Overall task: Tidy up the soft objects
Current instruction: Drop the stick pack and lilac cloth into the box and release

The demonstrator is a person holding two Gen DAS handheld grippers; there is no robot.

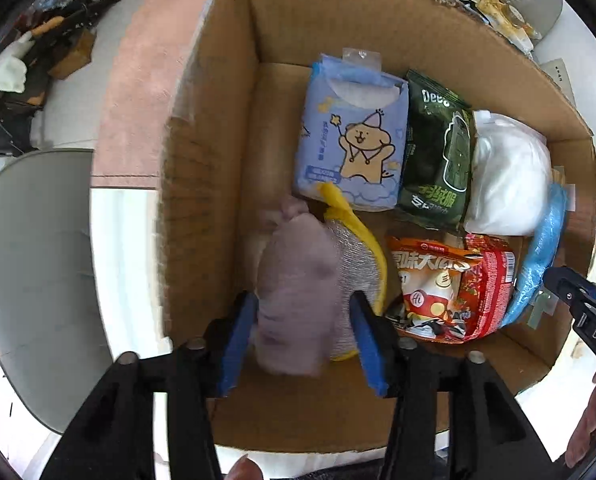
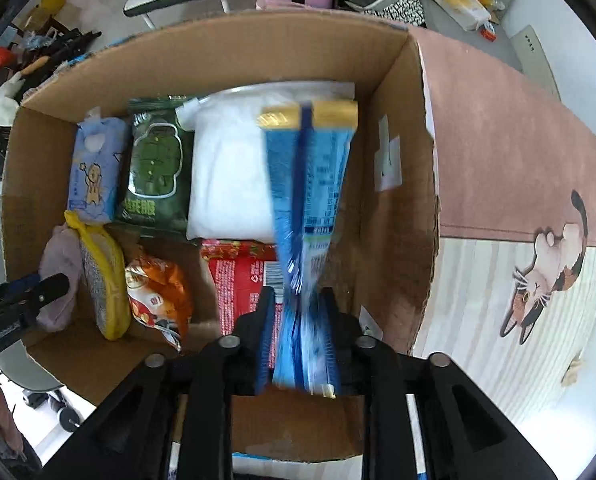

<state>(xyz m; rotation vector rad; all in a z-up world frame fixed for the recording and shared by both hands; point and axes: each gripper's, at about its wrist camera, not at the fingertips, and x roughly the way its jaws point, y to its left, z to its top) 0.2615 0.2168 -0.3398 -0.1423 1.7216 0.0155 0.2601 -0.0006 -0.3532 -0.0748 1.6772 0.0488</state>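
An open cardboard box (image 1: 214, 128) (image 2: 234, 46) holds soft packs. My left gripper (image 1: 303, 332) is shut on a mauve cloth bundle (image 1: 296, 284), held low at the box's near left side beside a yellow-edged sponge pad (image 1: 359, 256). The cloth (image 2: 60, 272) and left gripper (image 2: 26, 300) also show in the right wrist view. My right gripper (image 2: 298, 336) is shut on a blue and gold snack bag (image 2: 311, 184), held over the box's right side; it shows in the left wrist view (image 1: 537, 264) with the right gripper (image 1: 577, 300).
In the box: a purple tissue pack (image 1: 353, 136), a green wipes pack (image 1: 437, 156), a white bag (image 1: 509, 172), an orange snack bag (image 1: 429, 280) and a red pack (image 1: 489, 276). A pink cat mat (image 2: 517, 160) lies under the box. A grey chair (image 1: 30, 280) stands left.
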